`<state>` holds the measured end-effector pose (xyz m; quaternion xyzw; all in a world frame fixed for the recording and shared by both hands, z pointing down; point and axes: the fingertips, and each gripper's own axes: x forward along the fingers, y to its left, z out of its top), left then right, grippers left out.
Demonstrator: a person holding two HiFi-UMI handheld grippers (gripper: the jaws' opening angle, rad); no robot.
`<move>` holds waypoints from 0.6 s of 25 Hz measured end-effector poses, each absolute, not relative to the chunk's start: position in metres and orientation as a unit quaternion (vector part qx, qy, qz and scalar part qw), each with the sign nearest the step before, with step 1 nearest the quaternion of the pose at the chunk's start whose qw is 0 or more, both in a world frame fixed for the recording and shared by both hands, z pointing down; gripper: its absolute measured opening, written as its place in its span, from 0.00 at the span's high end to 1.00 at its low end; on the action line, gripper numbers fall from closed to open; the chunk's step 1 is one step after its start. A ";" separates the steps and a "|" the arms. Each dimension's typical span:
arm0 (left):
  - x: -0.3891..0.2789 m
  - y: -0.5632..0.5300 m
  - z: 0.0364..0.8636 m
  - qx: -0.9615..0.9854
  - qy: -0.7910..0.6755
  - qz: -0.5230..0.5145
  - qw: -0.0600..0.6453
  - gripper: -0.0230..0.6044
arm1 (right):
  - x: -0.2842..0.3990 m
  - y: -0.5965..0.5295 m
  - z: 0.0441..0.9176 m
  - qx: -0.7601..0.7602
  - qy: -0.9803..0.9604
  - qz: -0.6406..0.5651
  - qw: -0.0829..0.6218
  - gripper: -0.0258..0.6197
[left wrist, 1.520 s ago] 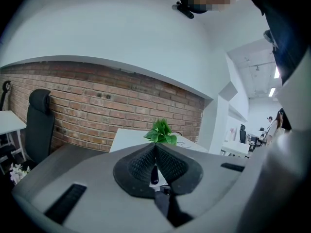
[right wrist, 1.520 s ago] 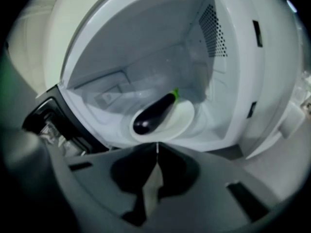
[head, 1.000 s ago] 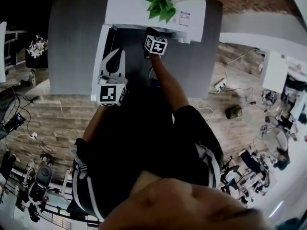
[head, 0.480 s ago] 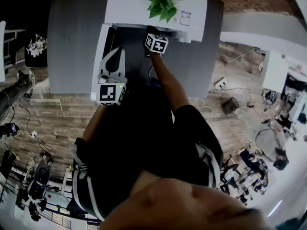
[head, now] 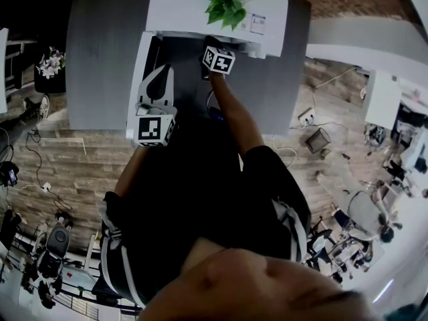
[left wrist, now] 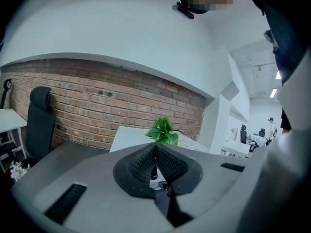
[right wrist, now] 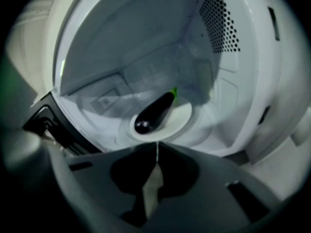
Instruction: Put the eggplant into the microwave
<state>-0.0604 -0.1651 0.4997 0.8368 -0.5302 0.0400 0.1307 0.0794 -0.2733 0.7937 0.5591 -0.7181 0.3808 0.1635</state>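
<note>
The dark purple eggplant (right wrist: 154,113) with its green stem lies on the white round plate (right wrist: 182,118) inside the white microwave (right wrist: 146,42). My right gripper (right wrist: 157,148) sits just in front of the plate, jaws shut with nothing between them, apart from the eggplant. In the head view the right gripper (head: 212,51) reaches into the mouth of the microwave (head: 194,5). My left gripper (head: 162,70) hovers by the open door (head: 138,79), shut and empty. In its own view the left gripper (left wrist: 155,150) points over the microwave top (left wrist: 129,136).
A green potted plant (head: 224,2) stands on the microwave, also seen as the plant (left wrist: 163,130) ahead of the left jaws. The grey table (head: 100,59) carries the microwave. A brick wall (left wrist: 97,101) and a black chair (left wrist: 39,120) lie behind. Vent holes (right wrist: 221,18) mark the cavity's right wall.
Both grippers hold still. Only people and things on the floor at the far right and left of the head view have shifted.
</note>
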 end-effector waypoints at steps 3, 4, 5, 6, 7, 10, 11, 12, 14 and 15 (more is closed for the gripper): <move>-0.062 -0.161 0.499 0.834 -0.533 0.041 0.135 0.90 | 0.080 -0.268 0.792 0.558 -0.718 0.383 0.162 0.91; -0.062 -0.160 0.498 0.835 -0.533 0.042 0.133 0.90 | 0.080 -0.267 0.791 0.557 -0.718 0.384 0.161 0.91; -0.063 -0.159 0.496 0.835 -0.533 0.041 0.129 0.90 | 0.080 -0.265 0.790 0.557 -0.718 0.385 0.161 0.91; -0.064 -0.158 0.494 0.836 -0.533 0.039 0.126 0.90 | 0.080 -0.263 0.789 0.557 -0.718 0.385 0.160 0.91; -0.064 -0.156 0.493 0.836 -0.533 0.037 0.125 0.90 | 0.080 -0.261 0.788 0.557 -0.718 0.386 0.159 0.91; -0.067 -0.150 0.492 0.835 -0.535 0.035 0.125 0.90 | 0.080 -0.253 0.786 0.558 -0.717 0.389 0.155 0.91; -0.067 -0.148 0.490 0.835 -0.536 0.033 0.124 0.90 | 0.081 -0.250 0.785 0.558 -0.716 0.389 0.155 0.91; -0.068 -0.146 0.489 0.835 -0.536 0.032 0.123 0.90 | 0.081 -0.246 0.784 0.558 -0.716 0.390 0.154 0.91; -0.069 -0.143 0.486 0.834 -0.537 0.030 0.122 0.90 | 0.082 -0.240 0.782 0.559 -0.715 0.391 0.154 0.91; -0.069 -0.141 0.484 0.834 -0.537 0.027 0.121 0.90 | 0.083 -0.237 0.780 0.559 -0.715 0.391 0.154 0.91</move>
